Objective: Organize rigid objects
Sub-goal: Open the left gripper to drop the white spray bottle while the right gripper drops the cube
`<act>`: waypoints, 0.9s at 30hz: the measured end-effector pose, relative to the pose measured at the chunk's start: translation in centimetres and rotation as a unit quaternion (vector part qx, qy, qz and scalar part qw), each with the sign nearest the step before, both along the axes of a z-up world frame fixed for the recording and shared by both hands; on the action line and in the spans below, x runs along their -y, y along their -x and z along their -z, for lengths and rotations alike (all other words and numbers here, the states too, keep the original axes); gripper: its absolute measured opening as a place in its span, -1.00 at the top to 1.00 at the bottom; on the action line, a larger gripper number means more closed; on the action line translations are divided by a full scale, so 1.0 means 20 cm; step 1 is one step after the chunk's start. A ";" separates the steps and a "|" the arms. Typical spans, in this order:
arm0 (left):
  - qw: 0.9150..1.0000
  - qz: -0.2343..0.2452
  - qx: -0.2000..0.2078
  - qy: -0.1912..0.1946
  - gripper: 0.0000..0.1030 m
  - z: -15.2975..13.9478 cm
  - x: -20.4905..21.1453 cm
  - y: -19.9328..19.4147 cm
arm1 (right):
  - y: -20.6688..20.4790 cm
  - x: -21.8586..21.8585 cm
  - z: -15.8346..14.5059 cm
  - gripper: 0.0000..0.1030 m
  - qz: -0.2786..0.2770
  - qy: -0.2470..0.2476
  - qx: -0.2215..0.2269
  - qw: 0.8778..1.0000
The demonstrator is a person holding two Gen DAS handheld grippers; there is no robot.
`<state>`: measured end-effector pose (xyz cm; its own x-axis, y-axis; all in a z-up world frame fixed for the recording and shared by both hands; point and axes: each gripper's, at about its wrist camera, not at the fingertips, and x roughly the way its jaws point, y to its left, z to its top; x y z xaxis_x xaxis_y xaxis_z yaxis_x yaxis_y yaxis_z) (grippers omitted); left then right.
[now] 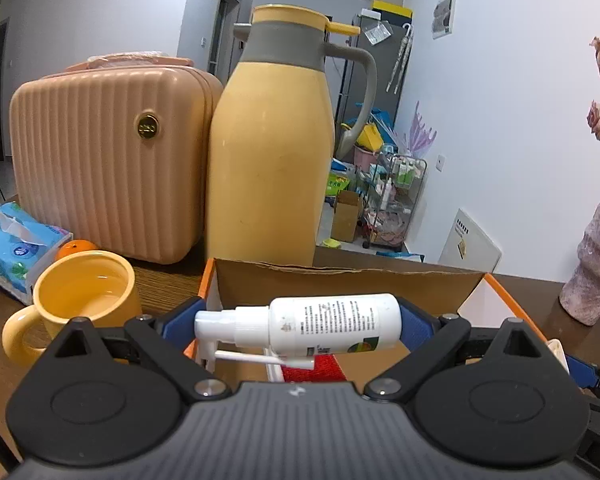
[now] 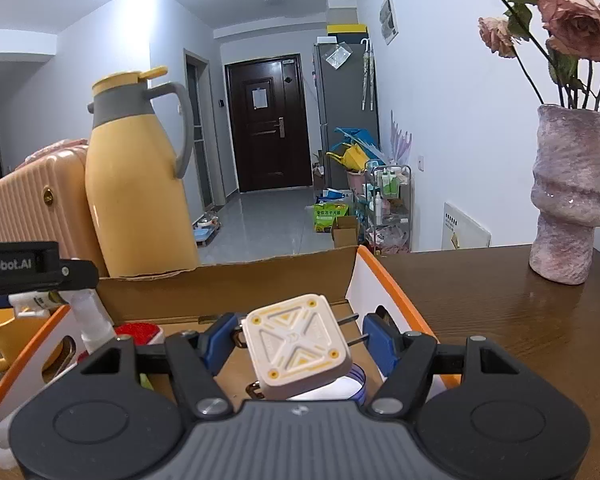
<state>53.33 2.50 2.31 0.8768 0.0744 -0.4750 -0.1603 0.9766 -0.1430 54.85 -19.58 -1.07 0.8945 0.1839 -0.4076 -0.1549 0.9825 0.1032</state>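
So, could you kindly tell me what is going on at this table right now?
A person is tidying small items into a cardboard box with two handheld grippers. The left gripper holds a white spray bottle sideways over the box. The right gripper holds a white and yellow plug adapter above it. A red item already lies inside.

An open cardboard box (image 1: 340, 276) stands on the table (image 2: 480, 300). Behind its far wall stands a thermos jug (image 1: 268, 152), with a ribbed case (image 1: 104, 160) touching it on the left. Left of the box sits a mug (image 1: 80, 300), a tissue pack (image 1: 12, 240) behind it. Right of the box, well apart, stands a vase (image 2: 568, 196). Over the box, the left tool (image 1: 300, 328) holds a spray bottle (image 1: 332, 324) crosswise; the right tool (image 2: 300, 340) holds a plug adapter (image 2: 296, 344).
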 end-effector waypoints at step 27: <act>1.000 0.009 -0.018 -0.005 -1.00 0.02 -0.02 -0.03 | -0.03 -0.03 0.06 -0.54 -0.019 0.021 -0.035 0.999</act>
<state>53.99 2.93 1.92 0.8600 0.0638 -0.5062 -0.1477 0.9808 -0.1273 55.52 -18.91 -2.34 0.8565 0.1993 -0.4761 -0.1868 0.9796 0.0739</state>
